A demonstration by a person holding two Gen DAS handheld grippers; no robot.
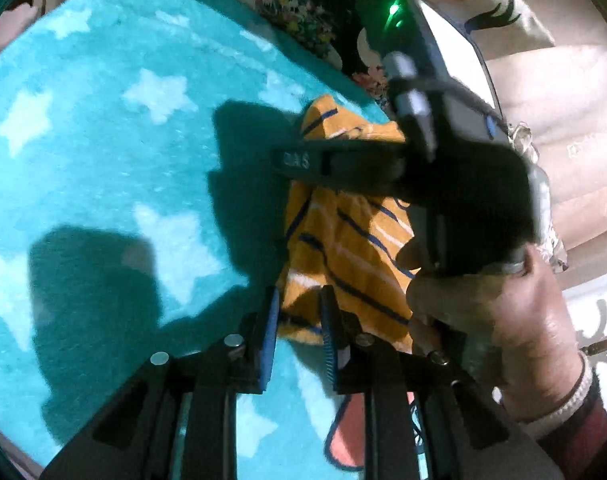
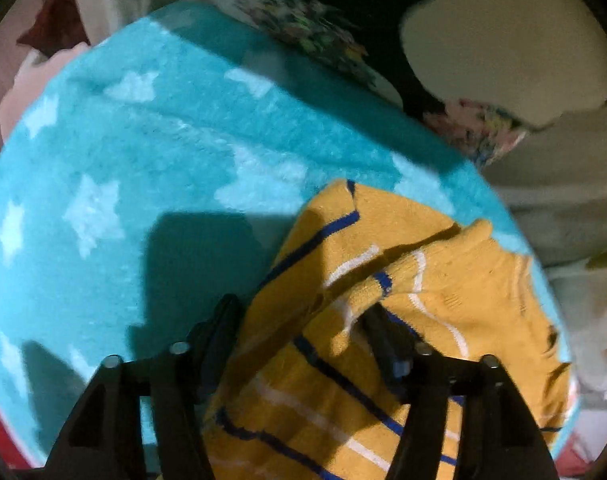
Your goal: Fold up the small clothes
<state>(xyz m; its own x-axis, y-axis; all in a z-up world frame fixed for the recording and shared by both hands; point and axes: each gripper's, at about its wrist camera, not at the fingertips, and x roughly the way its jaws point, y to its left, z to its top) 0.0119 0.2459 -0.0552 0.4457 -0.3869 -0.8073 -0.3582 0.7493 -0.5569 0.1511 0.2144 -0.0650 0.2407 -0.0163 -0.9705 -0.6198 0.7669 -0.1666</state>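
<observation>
A small yellow garment (image 1: pixel 355 248) with blue and white stripes lies crumpled on a teal blanket (image 1: pixel 103 140) printed with white stars. In the left wrist view my left gripper (image 1: pixel 299 336) is shut on the garment's near corner, which sits pinched between the blue pads (image 1: pixel 269 332). A hand (image 1: pixel 503 312) holds the right gripper, and one of its fingers (image 1: pixel 303 160) lies across the garment's far part. Seen from the right wrist, the right gripper (image 2: pixel 301 336) points down with its jaws apart, and a fold of the garment (image 2: pixel 423 240) fills the gap between them.
Floral-print fabric (image 1: pixel 291 4) and cream bedding (image 1: pixel 563 100) border the blanket (image 2: pixel 143 160) at the back and right. Something pink and dark red (image 2: pixel 51 24) lies past the blanket's far left edge. The blanket's left half carries only shadows.
</observation>
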